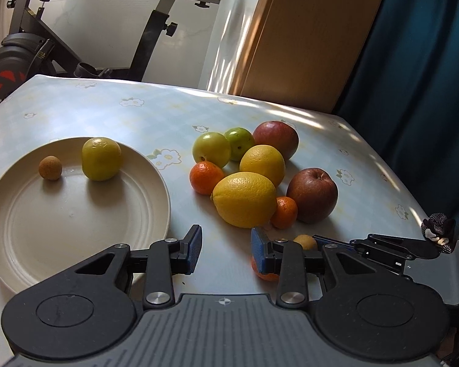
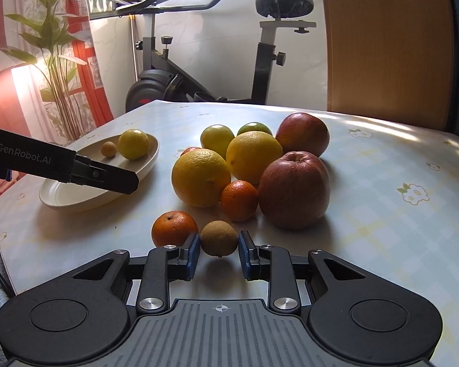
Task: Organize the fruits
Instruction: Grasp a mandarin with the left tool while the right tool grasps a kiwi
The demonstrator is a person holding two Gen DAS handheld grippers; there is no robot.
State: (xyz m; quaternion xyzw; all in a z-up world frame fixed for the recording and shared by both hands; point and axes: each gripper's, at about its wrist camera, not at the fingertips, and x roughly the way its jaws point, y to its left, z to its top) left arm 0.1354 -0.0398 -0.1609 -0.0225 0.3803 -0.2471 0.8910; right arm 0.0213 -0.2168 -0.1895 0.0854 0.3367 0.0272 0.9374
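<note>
Two fruits sit on plate (image 1: 156, 202) (right claw (image 2: 219, 252) grips longan (image 2: 219, 238)).

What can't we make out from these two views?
- Left wrist view: the mandarin nearest the camera is mostly hidden behind the left gripper's own finger.
- Left wrist view: the small brown fruit shows only a sliver behind the right gripper.
- Right wrist view: the plate's near floor is covered by the left gripper's finger.
- Right wrist view: the rear green fruit is mostly blocked by the orange.
</note>
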